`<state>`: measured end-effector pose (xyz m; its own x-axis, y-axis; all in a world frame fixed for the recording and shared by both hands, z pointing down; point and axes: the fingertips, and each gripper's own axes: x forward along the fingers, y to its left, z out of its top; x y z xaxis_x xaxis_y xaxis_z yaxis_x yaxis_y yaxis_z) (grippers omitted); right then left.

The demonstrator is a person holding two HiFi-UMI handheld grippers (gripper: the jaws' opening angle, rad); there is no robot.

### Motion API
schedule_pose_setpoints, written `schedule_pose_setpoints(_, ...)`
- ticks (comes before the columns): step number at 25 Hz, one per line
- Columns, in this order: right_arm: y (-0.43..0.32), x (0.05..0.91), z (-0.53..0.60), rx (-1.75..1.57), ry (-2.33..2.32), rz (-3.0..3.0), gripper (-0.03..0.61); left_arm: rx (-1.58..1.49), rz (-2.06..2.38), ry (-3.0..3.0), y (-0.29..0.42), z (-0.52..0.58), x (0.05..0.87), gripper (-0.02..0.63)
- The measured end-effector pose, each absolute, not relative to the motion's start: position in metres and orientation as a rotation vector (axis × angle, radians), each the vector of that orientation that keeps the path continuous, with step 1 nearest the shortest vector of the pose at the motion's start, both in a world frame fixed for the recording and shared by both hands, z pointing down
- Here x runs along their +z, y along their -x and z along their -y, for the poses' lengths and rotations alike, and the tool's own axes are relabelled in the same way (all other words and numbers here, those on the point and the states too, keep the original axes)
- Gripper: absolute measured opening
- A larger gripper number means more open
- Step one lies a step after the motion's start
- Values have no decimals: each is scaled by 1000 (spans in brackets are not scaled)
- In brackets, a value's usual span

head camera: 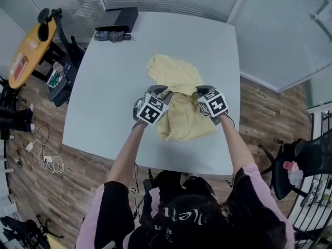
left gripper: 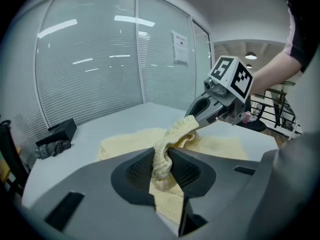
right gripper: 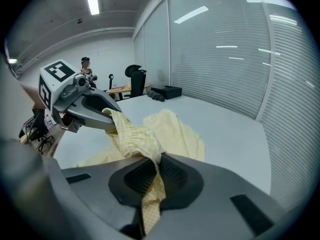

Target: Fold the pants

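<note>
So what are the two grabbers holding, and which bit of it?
Both grip the yellow pants: the left gripper pinches a bunched, ribbed edge, the right gripper a fold of the cloth.

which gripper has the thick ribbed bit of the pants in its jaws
The left gripper: a thick ribbed roll of the yellow pants fills its jaws. The right gripper pinches only a thin flat layer.

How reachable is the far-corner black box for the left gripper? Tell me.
Probably not yet: the table toward the black box looks free, but the left gripper is shut on the yellow pants and would drag them.
</note>
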<state>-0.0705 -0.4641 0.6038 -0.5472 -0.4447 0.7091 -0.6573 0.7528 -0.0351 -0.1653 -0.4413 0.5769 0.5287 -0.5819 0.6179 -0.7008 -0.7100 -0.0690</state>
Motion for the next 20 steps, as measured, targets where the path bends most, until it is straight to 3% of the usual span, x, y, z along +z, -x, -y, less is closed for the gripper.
schedule_pose_setpoints(9, 65, 668, 466, 479, -907, 2161, 32, 1144, 963, -2532, 158, 433, 656, 97)
schedule_pose_setpoints(13, 66, 668, 464, 509, -917, 2207, 38, 1100, 969, -2522, 158, 434, 657, 207)
schedule_pose_setpoints(14, 67, 665, 463, 506, -908, 2216, 68, 1067, 980, -2511, 160, 434, 654, 270)
schedule_pose_setpoints(15, 67, 662, 460, 500, -893, 2222, 95, 1032, 989, -2505, 161, 433, 651, 288)
schedule_pose_setpoints(17, 68, 654, 450, 483, -858, 2235, 149, 968, 1002, -2508, 162, 426, 640, 288)
schedule_pose_setpoints(20, 69, 638, 435, 444, -837, 2263, 163, 887, 1028, -2528, 163, 417, 620, 288)
